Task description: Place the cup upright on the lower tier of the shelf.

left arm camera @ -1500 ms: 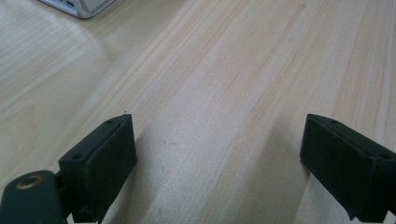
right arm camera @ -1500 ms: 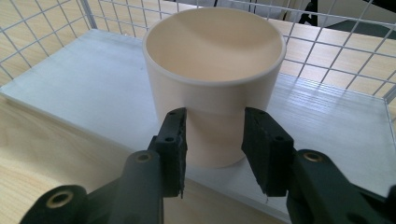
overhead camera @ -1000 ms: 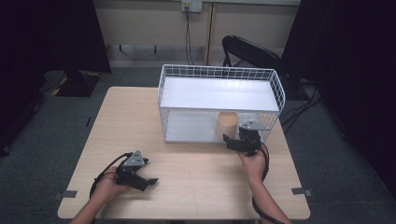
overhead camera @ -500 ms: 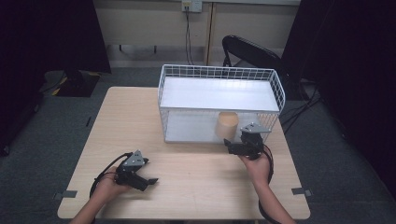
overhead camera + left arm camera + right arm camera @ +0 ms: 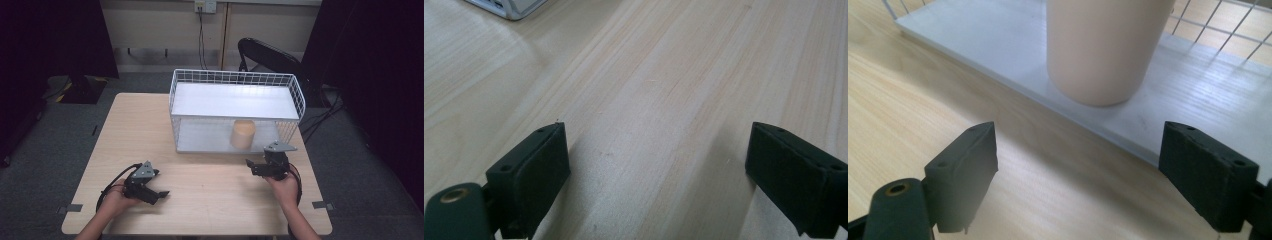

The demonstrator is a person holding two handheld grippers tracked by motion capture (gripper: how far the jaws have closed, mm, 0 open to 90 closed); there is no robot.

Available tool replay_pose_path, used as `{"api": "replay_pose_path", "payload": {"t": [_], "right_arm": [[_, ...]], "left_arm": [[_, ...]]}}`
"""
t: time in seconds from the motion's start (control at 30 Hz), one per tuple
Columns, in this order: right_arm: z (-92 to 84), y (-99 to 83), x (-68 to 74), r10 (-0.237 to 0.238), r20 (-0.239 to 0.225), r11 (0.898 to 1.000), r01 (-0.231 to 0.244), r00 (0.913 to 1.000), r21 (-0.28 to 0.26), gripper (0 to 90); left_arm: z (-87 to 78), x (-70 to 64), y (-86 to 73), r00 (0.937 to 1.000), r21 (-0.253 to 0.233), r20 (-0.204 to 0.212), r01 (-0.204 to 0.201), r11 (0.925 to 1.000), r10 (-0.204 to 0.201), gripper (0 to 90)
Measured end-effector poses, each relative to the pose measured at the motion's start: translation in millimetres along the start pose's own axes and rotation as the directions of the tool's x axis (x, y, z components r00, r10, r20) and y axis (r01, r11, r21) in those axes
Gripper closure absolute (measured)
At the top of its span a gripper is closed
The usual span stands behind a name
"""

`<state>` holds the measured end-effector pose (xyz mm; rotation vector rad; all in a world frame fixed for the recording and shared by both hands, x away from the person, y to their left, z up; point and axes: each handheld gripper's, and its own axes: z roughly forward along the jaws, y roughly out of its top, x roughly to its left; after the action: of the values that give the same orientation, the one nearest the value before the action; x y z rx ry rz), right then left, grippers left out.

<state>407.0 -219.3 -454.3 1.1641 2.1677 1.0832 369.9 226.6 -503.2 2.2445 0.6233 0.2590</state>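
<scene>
Jaws of the right gripper (image 5: 1078, 175) stand wide apart and empty, the cup (image 5: 1103, 45) just ahead of them on the rack's lower shelf (image 5: 1198, 100). Left gripper (image 5: 659, 175) gapes too, over bare table (image 5: 664, 75). Seemingly a release; next likely calls for pulling clear.

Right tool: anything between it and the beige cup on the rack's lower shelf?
Nothing visible. The right tool is open, aimed at the cup, with bare table and the shelf's front edge between them.
</scene>
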Motion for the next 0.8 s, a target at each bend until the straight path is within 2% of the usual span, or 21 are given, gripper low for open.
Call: {"api": "replay_pose_path", "payload": {"t": [0.43, 0.8], "right_arm": [[-3.7, -16.2, -5.6, -0.001, -0.011, 1.0, 0.001, 0.9999, 0.022, 14.9], [2.3, -31.2, -8.6, -0.029, -0.02, 0.998, 0.03, 0.9994, 0.054, 14.7]], "left_arm": [[0.0, 0.0, 0.0, 1.0, 0.0, 0.0, 0.0, 1.0, 0.0, 9.9], [0.0, 0.0, 0.0, 1.0, 0.0, -0.001, 0.0, 1.0, 0.0, 9.9]]}}
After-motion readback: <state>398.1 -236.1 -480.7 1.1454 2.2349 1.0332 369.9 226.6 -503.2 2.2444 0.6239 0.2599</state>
